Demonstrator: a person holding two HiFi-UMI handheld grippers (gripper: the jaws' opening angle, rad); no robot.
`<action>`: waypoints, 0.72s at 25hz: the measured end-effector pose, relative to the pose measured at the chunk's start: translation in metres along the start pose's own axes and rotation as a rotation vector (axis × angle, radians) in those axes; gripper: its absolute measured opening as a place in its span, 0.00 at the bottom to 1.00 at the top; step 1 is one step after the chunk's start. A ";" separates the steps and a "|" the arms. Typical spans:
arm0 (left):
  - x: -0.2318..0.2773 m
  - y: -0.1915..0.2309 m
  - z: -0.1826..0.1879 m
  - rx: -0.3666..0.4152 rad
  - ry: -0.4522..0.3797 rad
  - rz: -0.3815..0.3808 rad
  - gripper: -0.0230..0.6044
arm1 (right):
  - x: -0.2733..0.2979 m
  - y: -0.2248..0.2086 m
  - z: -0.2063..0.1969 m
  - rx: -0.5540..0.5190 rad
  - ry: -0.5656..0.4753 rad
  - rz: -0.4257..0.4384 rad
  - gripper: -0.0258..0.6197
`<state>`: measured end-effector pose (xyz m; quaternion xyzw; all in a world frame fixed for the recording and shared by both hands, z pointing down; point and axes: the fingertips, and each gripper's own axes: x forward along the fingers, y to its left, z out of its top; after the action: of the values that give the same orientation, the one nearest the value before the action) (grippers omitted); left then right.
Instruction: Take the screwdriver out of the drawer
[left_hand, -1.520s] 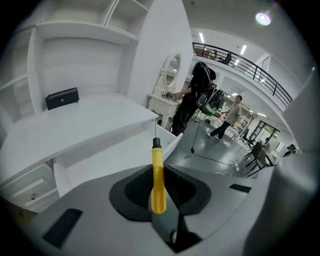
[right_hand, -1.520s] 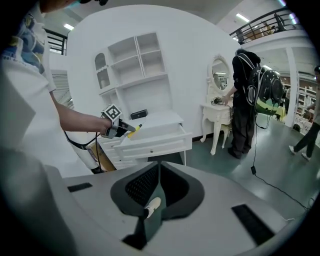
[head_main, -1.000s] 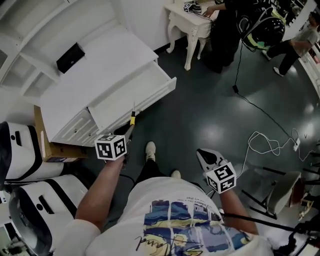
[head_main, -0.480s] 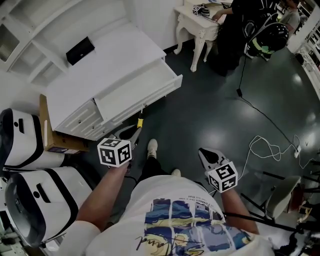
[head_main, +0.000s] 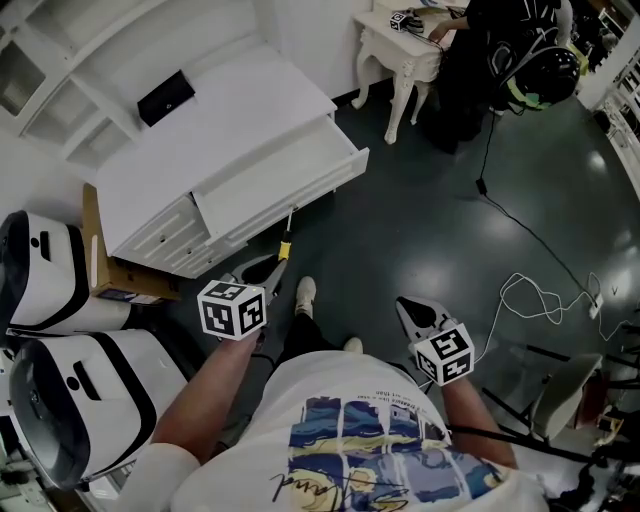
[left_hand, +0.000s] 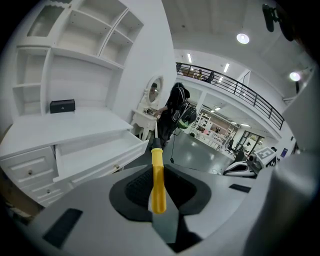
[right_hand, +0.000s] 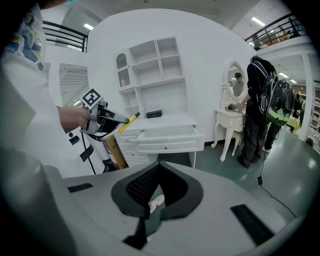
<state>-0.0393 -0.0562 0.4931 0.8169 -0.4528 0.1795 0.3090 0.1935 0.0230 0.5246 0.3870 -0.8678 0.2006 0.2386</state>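
The screwdriver has a yellow handle and a thin metal shaft. My left gripper is shut on that handle and holds it in the air just in front of the open white drawer, shaft pointing toward it. In the left gripper view the yellow handle lies pinched between the dark pads, with the drawer beyond at the left. My right gripper hangs shut and empty at the right, near my body. In the right gripper view its jaws meet, and the screwdriver shows far left.
The white desk carries a shelf unit and a small black box. A cardboard box and white-and-black machines stand at the left. A person stands at a small white table. A white cable lies on the dark floor.
My left gripper has drawn back a little from the drawer and risen, screwdriver still in its grip. The right gripper has stayed put.
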 end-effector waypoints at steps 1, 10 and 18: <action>-0.001 -0.001 -0.001 -0.001 0.000 0.000 0.16 | 0.001 0.001 0.000 -0.001 -0.001 0.004 0.08; -0.008 -0.006 -0.007 -0.004 -0.007 0.000 0.16 | 0.005 0.005 0.002 -0.026 -0.001 0.024 0.08; -0.005 -0.008 -0.010 -0.011 0.000 0.000 0.16 | 0.006 0.006 -0.001 -0.028 0.008 0.038 0.08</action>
<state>-0.0352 -0.0430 0.4950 0.8151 -0.4540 0.1771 0.3133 0.1858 0.0236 0.5273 0.3663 -0.8768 0.1944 0.2435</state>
